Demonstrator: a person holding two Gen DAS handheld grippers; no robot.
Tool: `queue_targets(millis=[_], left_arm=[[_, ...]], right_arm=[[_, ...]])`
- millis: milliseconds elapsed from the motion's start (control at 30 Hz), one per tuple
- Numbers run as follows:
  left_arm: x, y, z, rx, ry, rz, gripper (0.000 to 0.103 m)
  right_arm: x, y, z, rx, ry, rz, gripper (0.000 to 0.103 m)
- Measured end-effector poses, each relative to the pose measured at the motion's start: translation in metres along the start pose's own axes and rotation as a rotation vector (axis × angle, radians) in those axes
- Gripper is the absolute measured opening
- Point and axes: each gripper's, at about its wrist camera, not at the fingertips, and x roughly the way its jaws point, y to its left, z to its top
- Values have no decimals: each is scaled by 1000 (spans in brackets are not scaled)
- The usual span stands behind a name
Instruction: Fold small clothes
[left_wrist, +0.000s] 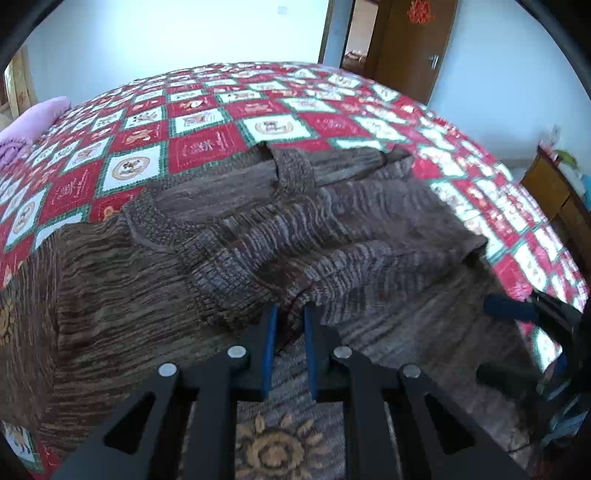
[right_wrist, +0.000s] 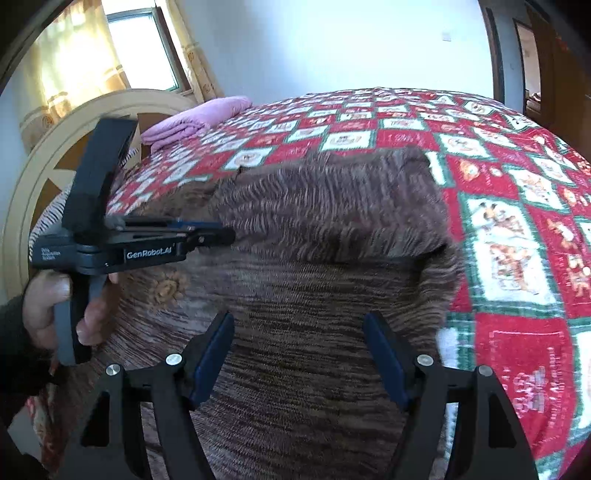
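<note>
Patchwork quilt, brown sweater hem cropped

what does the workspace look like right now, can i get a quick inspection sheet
surface: bed with a red, white and green checked quilt
job's things: brown knit sweater spread on the quilt, one sleeve laid across its body, gold flower motif near the hem
clutter: folded pink cloth at the head end of the bed
grippers: left tool nearly closed over a ridge of the sweater, a narrow gap showing; grip on the knit not certain. right tool open above the sweater, holding nothing
cables: nothing seen
surroundings: curtained window, round cream headboard, brown door, wooden cabinet beside the bed
</note>
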Motion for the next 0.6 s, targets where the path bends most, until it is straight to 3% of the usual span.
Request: queue_targets(millis=[167,233,300,367,467,567,600], left_arm=[[-17,-10,-6,30,-24,-54,12],[-22,-18,-9,55,-27,-57,12],[-26,-28,-17,124,-21,-16,12],[-25,-30,-28,155,28,-32,12],[-24,-26,-41,183,73,-15,12],[-34,-8,-30,115,0,39,19],[-35,-1,-22,79,-16,50,39]], right_arm=[[-3,-3,39,-49,-30,-74,72],[13,-12,53,-56,8,-113,65],[30,-21,56,-58,87,-133,31],[40,-26,47,-75,202,-146,31],[32,-28,36,-127,258,-154,31],[7,-48,59,-23,142,-93,31],[5,-52,67,3,111,-95,40]])
